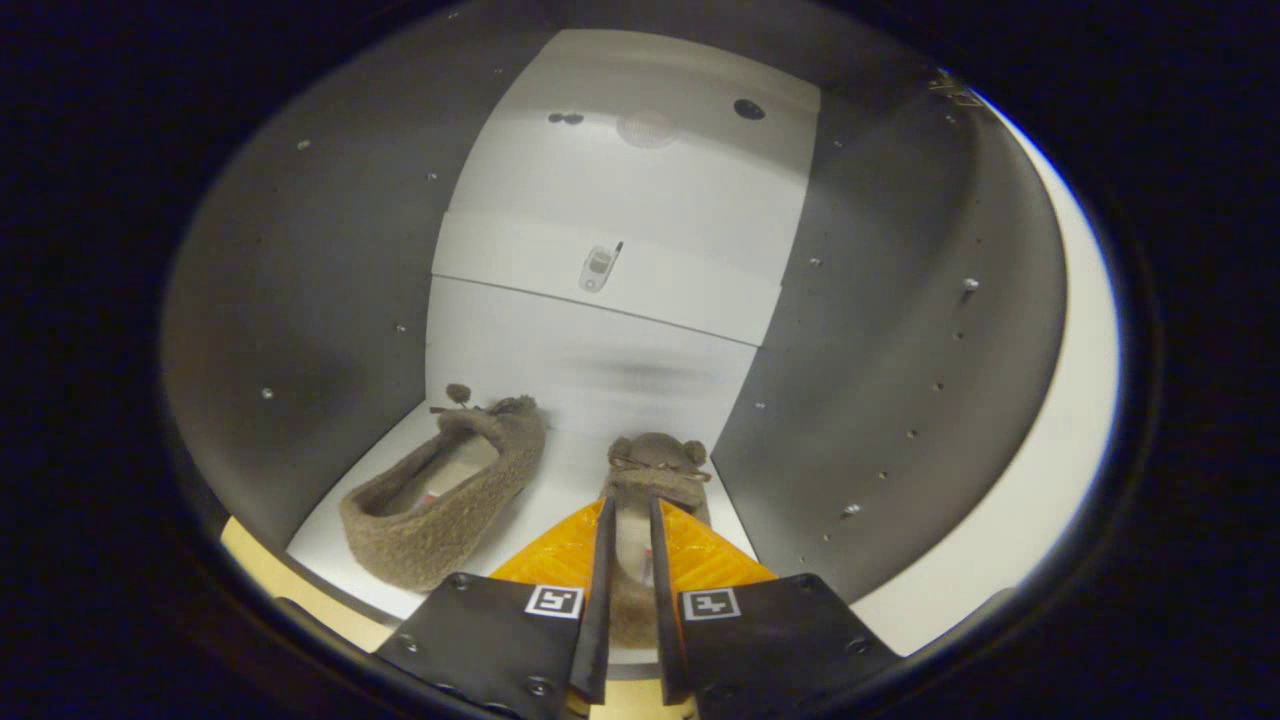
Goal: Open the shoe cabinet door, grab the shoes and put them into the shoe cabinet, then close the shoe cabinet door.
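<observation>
I am looking into the open shoe cabinet (620, 300), which has a white back, grey side walls and a white floor (575, 465). A brown fuzzy slipper (440, 500) lies on that floor at the left, its toe pointing to the back. The second brown slipper (660, 460) lies to its right, toe with small ears towards the back wall. My gripper (630, 505) is shut on this second slipper. Its two fingers stand close together over the heel part, and the slipper's lining and fuzzy heel show in the narrow gap between them.
The cabinet's right side wall (900, 350) runs close beside the fingers, with its pale front edge (1060, 450) further right. The left wall (300, 320) stands beyond the first slipper. A small fitting (598, 268) sits on the back panel.
</observation>
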`<state>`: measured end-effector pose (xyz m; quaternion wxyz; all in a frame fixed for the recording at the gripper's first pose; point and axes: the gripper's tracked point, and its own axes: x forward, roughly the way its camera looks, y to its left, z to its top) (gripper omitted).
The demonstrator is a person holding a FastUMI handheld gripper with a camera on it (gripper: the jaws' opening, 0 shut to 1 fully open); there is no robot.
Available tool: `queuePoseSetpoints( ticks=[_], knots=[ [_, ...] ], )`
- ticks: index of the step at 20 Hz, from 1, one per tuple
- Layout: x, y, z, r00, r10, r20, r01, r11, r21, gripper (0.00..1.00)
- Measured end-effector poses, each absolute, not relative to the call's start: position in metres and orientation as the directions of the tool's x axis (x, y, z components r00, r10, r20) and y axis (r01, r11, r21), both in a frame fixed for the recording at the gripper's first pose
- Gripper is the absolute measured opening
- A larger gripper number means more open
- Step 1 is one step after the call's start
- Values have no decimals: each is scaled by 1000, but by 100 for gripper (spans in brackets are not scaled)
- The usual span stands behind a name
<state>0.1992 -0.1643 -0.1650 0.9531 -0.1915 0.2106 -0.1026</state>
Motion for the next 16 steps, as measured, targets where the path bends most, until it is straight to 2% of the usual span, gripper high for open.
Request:
queuePoseSetpoints(
  ticks=[16],
  knots=[
    [-3,-141,-46,934,-282,-221,220,939,-265,22]
  ],
)
